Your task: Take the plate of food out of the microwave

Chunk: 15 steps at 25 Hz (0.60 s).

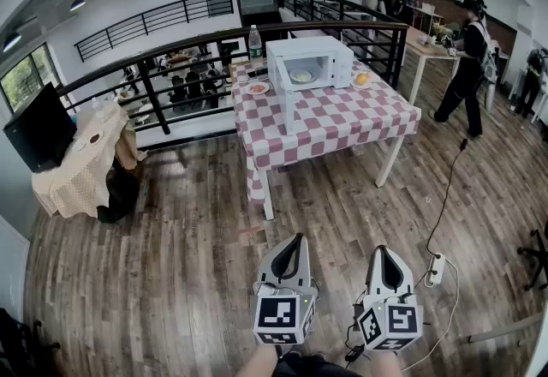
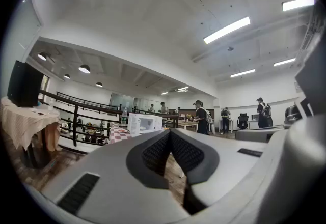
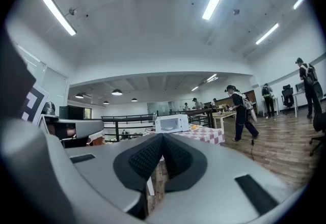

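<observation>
White boxy microwave point(image 1: 338, 58): upright, upper centre of head view, on red-white checked table point(image 1: 342, 114). Inside: round pale plate w/ yellowish food point(image 1: 301, 75), lying flat.

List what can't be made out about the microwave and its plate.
- Microwave door: whether it is open or shut is unclear, as it is too small in the head view.
- Food on the plate inside: too small and distant in every view.
- Yellow item beside the microwave: too small to identify.
</observation>
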Available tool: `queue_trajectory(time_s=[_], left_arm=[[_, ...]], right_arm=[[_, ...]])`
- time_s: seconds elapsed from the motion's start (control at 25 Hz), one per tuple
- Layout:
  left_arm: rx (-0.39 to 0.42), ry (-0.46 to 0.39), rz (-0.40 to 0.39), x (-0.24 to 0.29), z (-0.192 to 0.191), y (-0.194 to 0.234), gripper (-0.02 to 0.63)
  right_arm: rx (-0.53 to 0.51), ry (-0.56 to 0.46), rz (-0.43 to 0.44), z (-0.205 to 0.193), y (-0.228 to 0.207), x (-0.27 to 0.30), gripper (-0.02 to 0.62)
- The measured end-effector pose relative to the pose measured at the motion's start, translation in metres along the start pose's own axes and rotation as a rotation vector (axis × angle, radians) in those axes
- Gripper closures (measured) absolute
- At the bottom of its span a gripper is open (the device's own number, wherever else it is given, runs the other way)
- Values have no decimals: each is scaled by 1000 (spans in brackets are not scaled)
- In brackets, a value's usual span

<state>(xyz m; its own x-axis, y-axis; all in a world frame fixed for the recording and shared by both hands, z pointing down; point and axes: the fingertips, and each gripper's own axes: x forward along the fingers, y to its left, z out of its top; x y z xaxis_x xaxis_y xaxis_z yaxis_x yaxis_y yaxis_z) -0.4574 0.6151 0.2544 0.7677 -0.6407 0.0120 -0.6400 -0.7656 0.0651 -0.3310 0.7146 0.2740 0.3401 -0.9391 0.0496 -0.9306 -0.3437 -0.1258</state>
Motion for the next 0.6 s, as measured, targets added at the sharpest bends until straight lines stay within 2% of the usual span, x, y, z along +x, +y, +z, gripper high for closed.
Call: queue_trajectory(time_s=[0.32, 0.6], left_arm=[[7, 9, -1, 10, -3, -7, 586], [21, 21, 21, 21, -8, -12, 586]], right_arm=[[2, 5, 8, -3, -6, 5, 601], [29, -6, -5, -2, -33, 8, 600]])
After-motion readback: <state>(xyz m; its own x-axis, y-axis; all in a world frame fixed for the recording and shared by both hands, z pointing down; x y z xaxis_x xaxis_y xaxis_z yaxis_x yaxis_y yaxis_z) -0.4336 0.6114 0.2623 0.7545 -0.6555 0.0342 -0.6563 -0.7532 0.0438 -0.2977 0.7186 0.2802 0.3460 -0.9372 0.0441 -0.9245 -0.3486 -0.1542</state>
